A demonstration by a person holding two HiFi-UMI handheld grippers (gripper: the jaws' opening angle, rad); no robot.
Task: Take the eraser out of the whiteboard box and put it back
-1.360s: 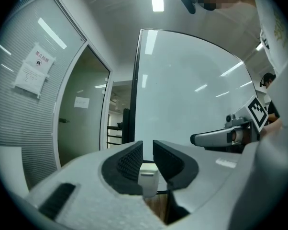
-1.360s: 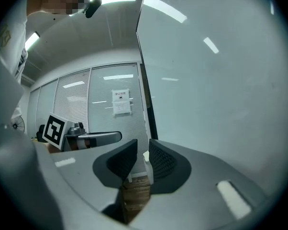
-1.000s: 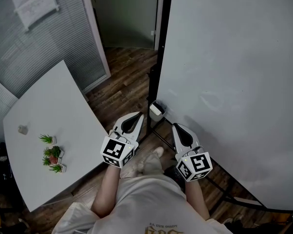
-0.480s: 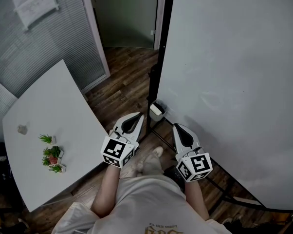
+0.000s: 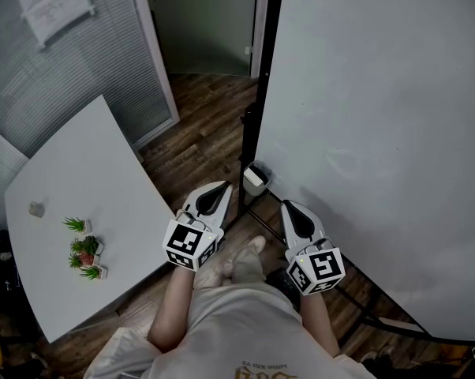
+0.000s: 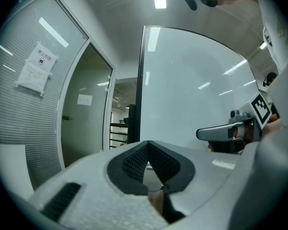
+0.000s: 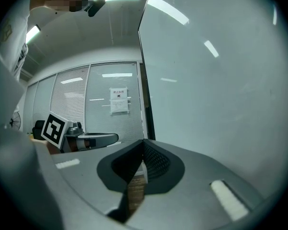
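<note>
A small white whiteboard box [image 5: 255, 178] hangs at the lower left corner of the big whiteboard [image 5: 379, 133]. Its inside looks dark, and I cannot make out the eraser in it. My left gripper [image 5: 224, 186] is shut and empty, its tip just left of the box and a little nearer to me. My right gripper [image 5: 286, 204] is also shut and empty, just right of the box and close to the board face. Both point level. In the left gripper view the shut jaws [image 6: 148, 143] face the board, with the right gripper [image 6: 216, 133] alongside. The right gripper view shows its shut jaws [image 7: 143, 141] and the left gripper [image 7: 98, 138].
A white table [image 5: 87, 180] stands at the left with small potted plants [image 5: 85, 249] and a little grey object [image 5: 36, 209]. Behind it is a glass partition with blinds [image 5: 72, 69] and a doorway. The whiteboard's black stand legs [image 5: 364, 314] run along the wooden floor.
</note>
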